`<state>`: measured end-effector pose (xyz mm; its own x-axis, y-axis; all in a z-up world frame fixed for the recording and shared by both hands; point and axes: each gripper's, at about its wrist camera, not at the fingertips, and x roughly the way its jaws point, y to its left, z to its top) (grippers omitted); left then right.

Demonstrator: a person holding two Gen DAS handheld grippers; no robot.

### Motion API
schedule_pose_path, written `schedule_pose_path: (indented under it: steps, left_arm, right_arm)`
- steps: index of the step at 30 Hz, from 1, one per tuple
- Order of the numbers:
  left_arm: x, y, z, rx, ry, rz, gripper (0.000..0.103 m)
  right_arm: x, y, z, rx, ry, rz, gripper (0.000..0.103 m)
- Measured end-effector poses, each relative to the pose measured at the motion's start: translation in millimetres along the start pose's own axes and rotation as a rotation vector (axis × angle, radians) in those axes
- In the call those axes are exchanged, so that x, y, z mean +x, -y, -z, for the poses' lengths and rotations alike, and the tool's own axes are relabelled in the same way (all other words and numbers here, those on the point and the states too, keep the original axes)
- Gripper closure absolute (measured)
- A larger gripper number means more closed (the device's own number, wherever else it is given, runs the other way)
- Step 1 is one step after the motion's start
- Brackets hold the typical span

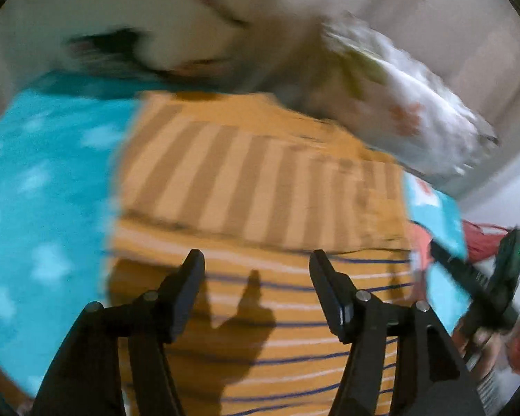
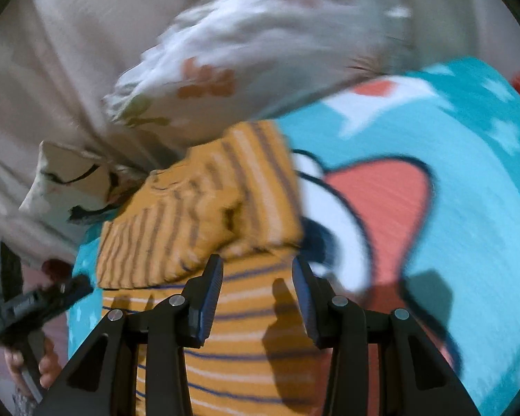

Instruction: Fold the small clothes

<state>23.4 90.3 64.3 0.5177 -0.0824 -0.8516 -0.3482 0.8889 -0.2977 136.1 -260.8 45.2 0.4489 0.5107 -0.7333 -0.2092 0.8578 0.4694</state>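
Both our left gripper and right gripper hang released above the folded orange striped garment, letting the fold settle on the bed.

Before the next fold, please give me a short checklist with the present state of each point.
1. Left gripper open, nothing between the fingers: ok.
2. Right gripper open, nothing between the fingers: ok.
3. Orange striped garment lies on the turquoise blanket, one part folded over: ok.
4. Fold edges neat and aligned: cannot tell, pictures are blurred.
5. White printed pillow clear of the garment: not ok, it lies close to its far edge.
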Motion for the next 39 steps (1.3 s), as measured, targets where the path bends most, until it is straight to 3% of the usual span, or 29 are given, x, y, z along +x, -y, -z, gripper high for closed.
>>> schedule_pose_path:
  steps: [3, 6, 7, 8, 9, 11, 16, 23, 28, 31, 35, 36, 39]
  left_arm:
    - [-18.2, -47.7, 18.6, -0.069, 0.012, -0.096, 0.041]
    - [-32.7, -85.1, 32.4, -0.138, 0.019, -0.178, 0.041]
    - [-36.9, -97.8, 38.5, -0.171, 0.022, -0.197, 0.041]
    - [-39.4, -107.4, 42.8, -0.201, 0.024, -0.206, 0.041]
    - [-40.9, -115.3, 47.0, -0.219, 0.024, -0.207, 0.041]
    - [-44.3, -131.5, 54.4, -0.266, 0.023, -0.207, 0.041]
    - [-31.7, -144.5, 61.8, -0.309, -0.021, -0.172, 0.041]
    - [-1.5, -126.5, 63.9, -0.264, -0.105, -0.103, 0.041]
    - [16.6, -116.3, 67.1, -0.241, -0.163, -0.053, 0.038]
    - [19.6, -109.1, 67.5, -0.215, -0.158, -0.037, 0.027]
    - [18.7, -104.8, 72.0, -0.196, -0.16, -0.002, 0.026]
    - [17.0, -103.8, 75.5, -0.197, -0.164, 0.029, 0.03]
    - [13.9, -104.7, 86.6, -0.208, -0.179, 0.064, 0.064]
  right_arm:
    - [33.0, -24.3, -19.8, -0.062, -0.023, 0.028, 0.05]
    - [71.6, -27.8, -29.9, -0.078, -0.104, 0.055, 0.049]
    - [81.1, -29.9, -30.2, -0.087, -0.135, 0.039, 0.054]
    - [90.2, -35.6, -29.3, -0.117, -0.175, 0.013, 0.08]
    - [93.8, -38.9, -29.3, -0.142, -0.19, 0.012, 0.09]
    - [92.6, -39.6, -32.3, -0.176, -0.171, 0.043, 0.091]
    - [91.1, -15.7, -45.7, -0.106, -0.128, 0.165, 0.089]
    - [42.7, -3.0, -34.7, -0.078, -0.08, 0.118, 0.063]
    - [13.3, 34.9, -9.4, -0.007, -0.115, 0.115, 0.059]
    - [1.3, 61.0, 15.0, 0.062, -0.158, 0.076, 0.056]
    - [2.9, 76.9, 51.6, 0.154, -0.233, -0.078, 0.055]
    - [3.0, 75.8, 57.5, 0.171, -0.232, -0.116, 0.055]
    - [9.8, 75.5, 78.9, 0.256, -0.293, -0.27, 0.055]
